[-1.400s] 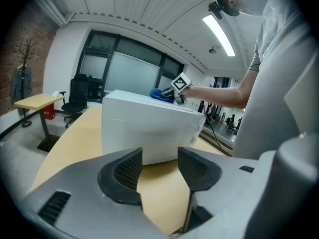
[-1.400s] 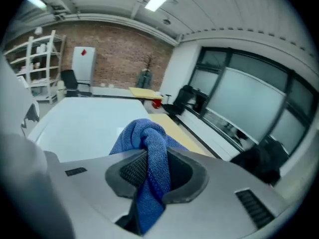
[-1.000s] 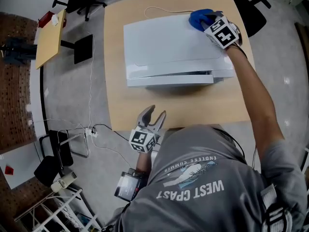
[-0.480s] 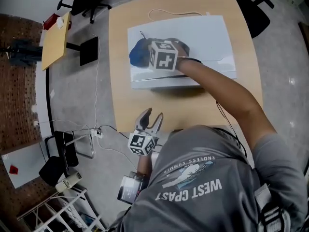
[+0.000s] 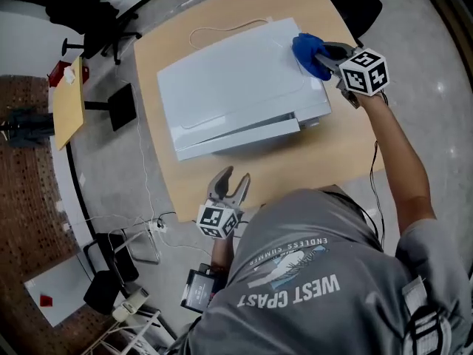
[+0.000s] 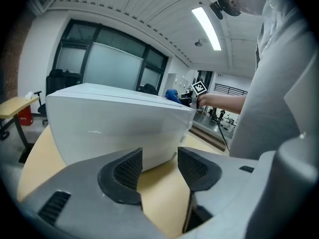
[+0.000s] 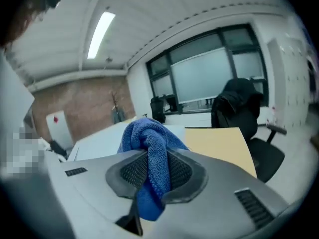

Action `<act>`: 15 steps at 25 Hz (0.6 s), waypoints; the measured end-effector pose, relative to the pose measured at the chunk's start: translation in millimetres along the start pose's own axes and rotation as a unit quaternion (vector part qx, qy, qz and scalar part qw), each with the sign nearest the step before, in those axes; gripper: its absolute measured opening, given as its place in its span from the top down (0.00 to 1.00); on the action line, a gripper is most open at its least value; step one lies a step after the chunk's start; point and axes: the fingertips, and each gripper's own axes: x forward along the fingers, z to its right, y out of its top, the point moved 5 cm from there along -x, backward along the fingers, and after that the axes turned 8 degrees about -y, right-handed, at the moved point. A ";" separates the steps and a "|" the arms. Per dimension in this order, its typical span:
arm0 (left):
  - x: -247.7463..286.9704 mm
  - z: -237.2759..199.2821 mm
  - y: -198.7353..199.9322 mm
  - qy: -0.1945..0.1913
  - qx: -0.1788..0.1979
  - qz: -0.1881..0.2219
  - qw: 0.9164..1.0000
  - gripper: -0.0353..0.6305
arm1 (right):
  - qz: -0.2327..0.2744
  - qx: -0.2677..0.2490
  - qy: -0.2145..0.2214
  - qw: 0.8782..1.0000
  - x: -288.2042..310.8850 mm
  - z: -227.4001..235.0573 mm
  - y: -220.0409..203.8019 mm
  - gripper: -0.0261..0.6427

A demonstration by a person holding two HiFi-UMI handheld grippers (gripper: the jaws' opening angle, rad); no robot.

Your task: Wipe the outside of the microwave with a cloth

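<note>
A: What's carrying the stuff?
B: One tan wood table (image 5: pixel 318 154), standing on grey floor (image 5: pixel 443 72).
A: And directly on it?
B: White microwave (image 5: pixel 236 95). It sits flat, at an angle to the table edges, and covers most of the top.
A: Any bare wood?
B: Yes. Wide strip along the near edge, in front of the microwave. Narrower strip at the left end in the head view, and a bit behind it too.
A: Anything else on top?
B: Thin white cable (image 5: pixel 211 28), looped on the wood behind the microwave, nr the far edge.
A: Plugged into the microwave?
B: Can't tell, the ends don't show.
</note>
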 end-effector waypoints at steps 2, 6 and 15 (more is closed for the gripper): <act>12.1 4.7 5.5 -0.009 0.008 -0.012 1.000 0.59 | 0.045 0.124 -0.012 0.991 -6.5 31.8 -14.1 0.83; 30.5 16.4 16.6 -0.016 0.021 -0.035 0.999 0.59 | 0.057 0.281 0.028 0.958 -4.1 40.2 -73.4 0.83; 56.9 34.6 20.1 -0.012 0.016 -0.077 0.997 0.59 | 0.041 0.453 0.069 0.888 -41.9 -4.9 -187.0 0.84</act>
